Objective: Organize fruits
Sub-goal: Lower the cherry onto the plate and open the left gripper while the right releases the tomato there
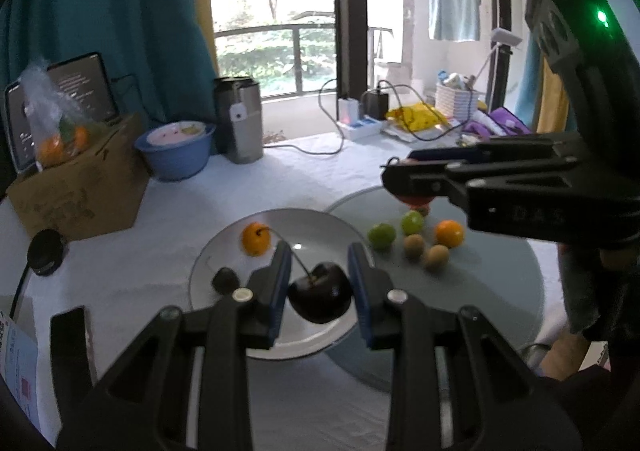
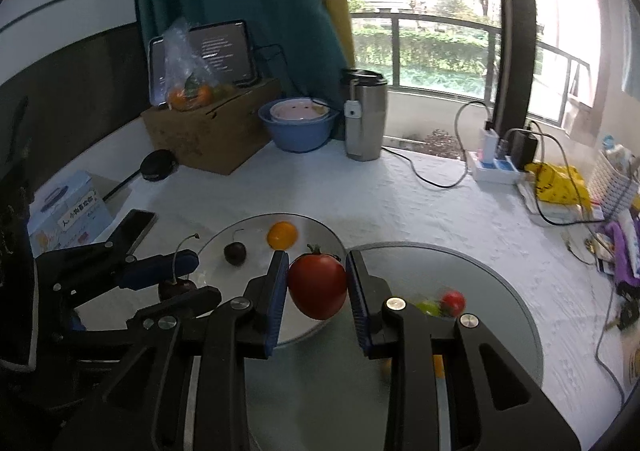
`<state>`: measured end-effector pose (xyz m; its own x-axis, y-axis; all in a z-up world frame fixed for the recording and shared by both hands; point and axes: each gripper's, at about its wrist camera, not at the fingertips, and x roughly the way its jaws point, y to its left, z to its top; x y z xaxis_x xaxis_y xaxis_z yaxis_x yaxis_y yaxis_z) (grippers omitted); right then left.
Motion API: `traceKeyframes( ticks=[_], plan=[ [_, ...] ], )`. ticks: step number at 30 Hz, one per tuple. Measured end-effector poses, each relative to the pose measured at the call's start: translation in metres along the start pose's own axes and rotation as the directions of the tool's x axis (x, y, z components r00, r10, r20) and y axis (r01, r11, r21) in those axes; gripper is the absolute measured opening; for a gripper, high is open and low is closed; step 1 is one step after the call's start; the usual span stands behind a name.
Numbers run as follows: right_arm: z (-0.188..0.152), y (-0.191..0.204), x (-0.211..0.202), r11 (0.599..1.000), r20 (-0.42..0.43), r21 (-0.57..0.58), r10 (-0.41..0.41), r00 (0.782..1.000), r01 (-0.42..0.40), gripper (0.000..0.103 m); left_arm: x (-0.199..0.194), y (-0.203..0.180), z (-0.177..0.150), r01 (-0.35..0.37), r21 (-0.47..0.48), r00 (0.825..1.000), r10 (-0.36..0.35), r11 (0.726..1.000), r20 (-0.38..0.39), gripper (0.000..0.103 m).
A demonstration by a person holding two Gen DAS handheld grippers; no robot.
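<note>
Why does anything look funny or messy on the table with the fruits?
Nothing is spilled or broken. One oddity: a cherry tomato sits among the fruit on the glass turntable, and the right gripper holds another tomato. The left gripper holds a cherry.

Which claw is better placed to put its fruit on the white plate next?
Probably the left claw: its dark cherry hangs over the white plate. The right claw holds its tomato near the plate's edge.

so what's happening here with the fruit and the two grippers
A person is sorting small fruit by hand-held grippers. The left gripper holds a dark cherry over the white plate, where an orange fruit and another cherry already lie. The right gripper holds a cherry tomato. More fruit waits on the glass disc.
</note>
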<state>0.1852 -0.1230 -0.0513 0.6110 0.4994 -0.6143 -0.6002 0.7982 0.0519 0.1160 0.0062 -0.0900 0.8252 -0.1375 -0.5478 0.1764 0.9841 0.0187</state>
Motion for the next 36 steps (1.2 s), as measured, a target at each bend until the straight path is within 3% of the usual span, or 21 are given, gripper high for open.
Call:
traceKeyframes(
  ticks=[25, 36],
  plan=[
    [0.008, 0.037, 0.099, 0.995, -0.127, -0.049, 0.08, 0.989, -0.087, 0.031, 0.054, 0.065, -0.033, -0.042, -0.082, 0.992, 0.032, 0.996, -0.123, 0.03],
    [0.001, 0.039, 0.13, 0.995, -0.184, -0.025, 0.095, 0.978, -0.102, 0.031, 0.073, 0.083, -0.034, 0.012, -0.157, 0.982, -0.041, 0.987, -0.182, 0.031]
  ],
)
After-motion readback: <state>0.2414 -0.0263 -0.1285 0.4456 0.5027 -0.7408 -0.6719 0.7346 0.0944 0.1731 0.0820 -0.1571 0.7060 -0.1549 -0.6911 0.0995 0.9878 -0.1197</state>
